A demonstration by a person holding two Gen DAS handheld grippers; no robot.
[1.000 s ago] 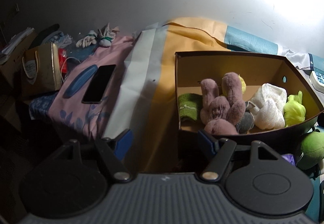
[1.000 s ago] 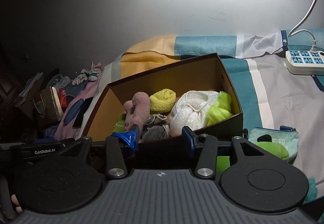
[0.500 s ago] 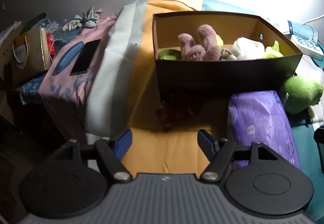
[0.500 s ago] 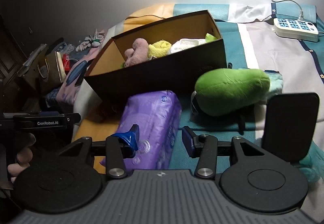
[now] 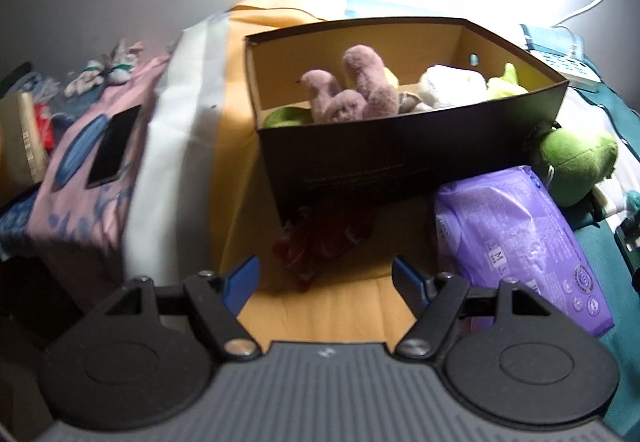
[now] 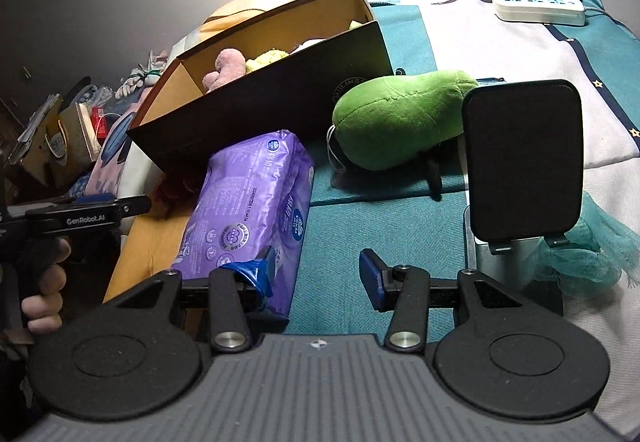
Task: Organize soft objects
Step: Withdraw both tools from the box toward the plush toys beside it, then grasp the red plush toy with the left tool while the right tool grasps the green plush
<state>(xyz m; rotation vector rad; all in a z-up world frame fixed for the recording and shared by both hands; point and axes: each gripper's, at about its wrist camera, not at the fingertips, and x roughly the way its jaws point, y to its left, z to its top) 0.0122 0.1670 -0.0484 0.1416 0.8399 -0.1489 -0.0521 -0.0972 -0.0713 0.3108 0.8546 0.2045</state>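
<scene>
A dark cardboard box (image 5: pixel 400 162) stands on the bed, holding a pink plush (image 5: pixel 352 94), a white soft bundle (image 5: pixel 448 90) and yellow-green pieces. A crumpled red cloth (image 5: pixel 320 238) lies at the foot of the box. My left gripper (image 5: pixel 324 276) hovers just short of the cloth, its jaws opening with nothing pressed between them. A purple soft pack (image 6: pixel 256 202) lies beside the box, and a green plush (image 6: pixel 400 122) lies to its right. My right gripper (image 6: pixel 318 270) is open over the teal sheet. Its left finger overlaps the pack's near corner.
A black phone stand (image 6: pixel 524 162) stands right of the green plush, with teal mesh cloth (image 6: pixel 600 242) behind it. A power strip (image 6: pixel 540 4) lies at the far right. A phone (image 5: pixel 114 146) rests on the pink cover, whose edge drops off at the left. A hand (image 6: pixel 44 282) holds the left gripper.
Both grippers have drawn back from the box and sunk lower. The purple pack, green plush and red cloth have come into view. The left jaws stand slightly wider.
</scene>
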